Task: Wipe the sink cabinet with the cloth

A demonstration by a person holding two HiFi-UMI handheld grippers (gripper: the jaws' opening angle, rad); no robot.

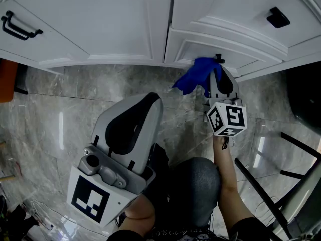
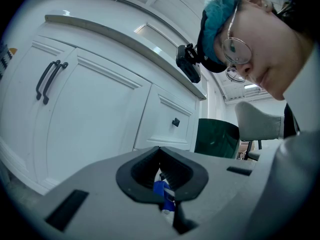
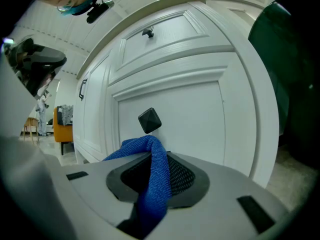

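The white sink cabinet (image 1: 100,24) fills the top of the head view. A blue cloth (image 1: 196,77) is pinched in my right gripper (image 1: 220,84), which is shut on it low on the cabinet front. In the right gripper view the cloth (image 3: 157,166) loops out of the right gripper (image 3: 150,181) towards a door panel with a black square knob (image 3: 149,120). My left gripper (image 1: 145,107) is held back over the floor, away from the cabinet, with its jaws together and nothing held. In the left gripper view the left gripper (image 2: 161,176) faces the cabinet doors (image 2: 95,109).
Grey marble floor (image 1: 65,109) lies below the cabinet. An orange object (image 1: 6,82) sits at the far left, and a black metal frame (image 1: 281,179) stands at the right. A dark green bin (image 2: 215,139) stands beside the cabinet's end. Black double handles (image 1: 17,26) are on the left door.
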